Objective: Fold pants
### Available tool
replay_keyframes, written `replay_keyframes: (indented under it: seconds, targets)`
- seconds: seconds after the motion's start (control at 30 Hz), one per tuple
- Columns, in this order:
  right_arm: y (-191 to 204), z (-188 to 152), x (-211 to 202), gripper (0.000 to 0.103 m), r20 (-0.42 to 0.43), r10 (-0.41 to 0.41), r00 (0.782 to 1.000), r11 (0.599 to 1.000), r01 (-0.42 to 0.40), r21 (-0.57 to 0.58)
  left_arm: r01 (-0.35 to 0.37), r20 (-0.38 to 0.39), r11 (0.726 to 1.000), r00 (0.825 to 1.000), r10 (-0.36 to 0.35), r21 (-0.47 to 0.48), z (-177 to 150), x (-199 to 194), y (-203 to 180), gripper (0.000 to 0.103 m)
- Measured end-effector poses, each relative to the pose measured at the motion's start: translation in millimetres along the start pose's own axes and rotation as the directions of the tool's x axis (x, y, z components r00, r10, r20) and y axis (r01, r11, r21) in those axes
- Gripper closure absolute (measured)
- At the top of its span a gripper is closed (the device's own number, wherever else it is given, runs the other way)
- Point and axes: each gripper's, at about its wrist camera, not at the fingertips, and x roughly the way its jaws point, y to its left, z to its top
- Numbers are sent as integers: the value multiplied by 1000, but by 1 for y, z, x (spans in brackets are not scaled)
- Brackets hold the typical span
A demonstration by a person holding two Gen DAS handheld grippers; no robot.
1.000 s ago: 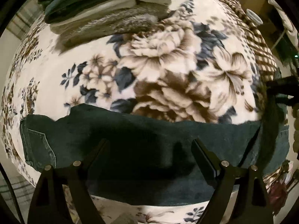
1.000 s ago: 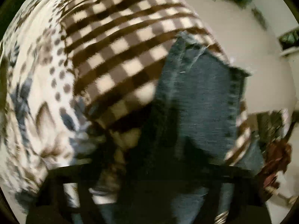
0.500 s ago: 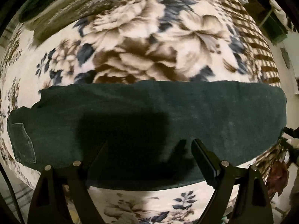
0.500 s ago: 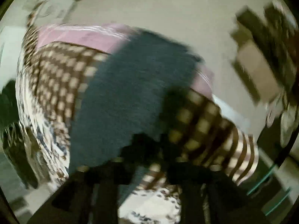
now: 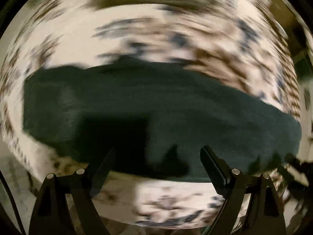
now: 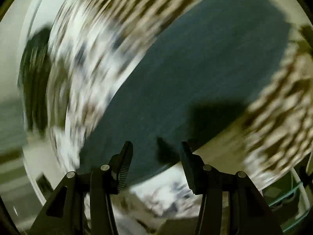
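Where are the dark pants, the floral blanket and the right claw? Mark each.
dark pants (image 5: pixel 176 105), left wrist view, middle of the flat cloth.
floral blanket (image 5: pixel 121 39), left wrist view, bare patch beyond the pants.
right claw (image 6: pixel 156 152), right wrist view, gap between its open fingertips.

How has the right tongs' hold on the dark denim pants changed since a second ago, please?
Yes: the right tongs now stand open and empty; the dark denim pants lie flat on the floral blanket.
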Motion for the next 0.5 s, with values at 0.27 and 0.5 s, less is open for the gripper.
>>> replay_keyframes:
  seconds: [0.27,0.5]
  targets:
    - [68,-87,98,51,-76,62,995,988,-51,147,-35,12,931,999,42,-363,4,12,225,15]
    - [61,-91,150,101,-19,-48,999,960,51,276,89,7,833,995,-101,-546,12,75,323,19]
